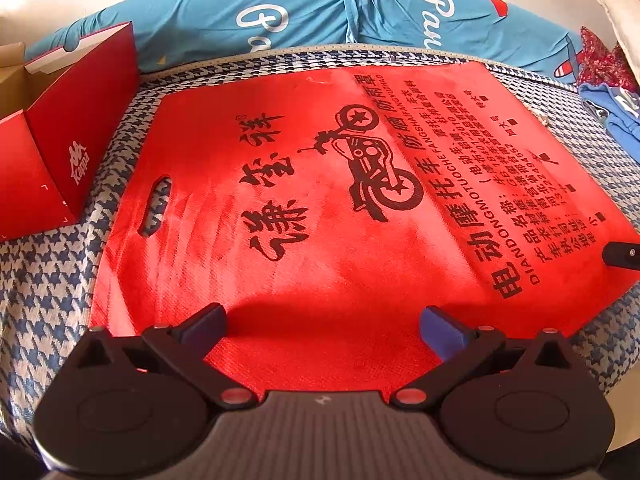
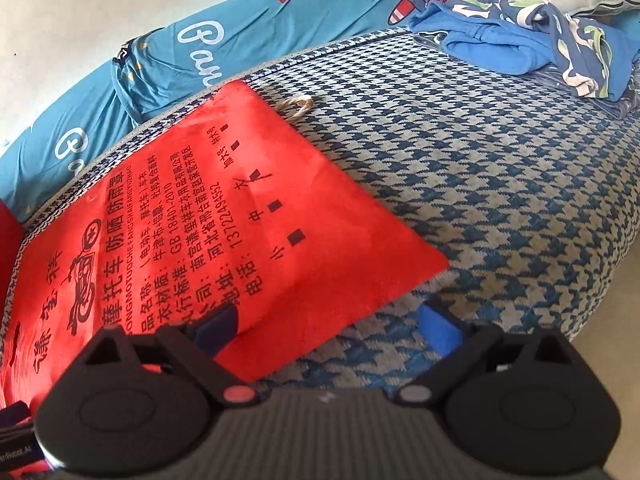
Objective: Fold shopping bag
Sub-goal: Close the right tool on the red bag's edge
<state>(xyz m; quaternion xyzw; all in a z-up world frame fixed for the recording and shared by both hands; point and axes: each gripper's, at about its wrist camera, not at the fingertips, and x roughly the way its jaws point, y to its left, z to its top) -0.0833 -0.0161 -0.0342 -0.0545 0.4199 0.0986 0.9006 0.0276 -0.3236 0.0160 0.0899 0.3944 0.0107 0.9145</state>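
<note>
While the red shopping bag (image 1: 320,208) lies flat on the houndstooth cover (image 1: 48,280), the left gripper (image 1: 322,320) hovers wide open over its near edge. From the right wrist, the right gripper (image 2: 328,320) straddles the bag's near corner, open; closing there might pinch the cover too.

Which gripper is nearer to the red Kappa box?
Left. The left gripper hovers over the shopping bag's near edge, with the Kappa box to its left. The right gripper is at the bag's opposite corner.
</note>
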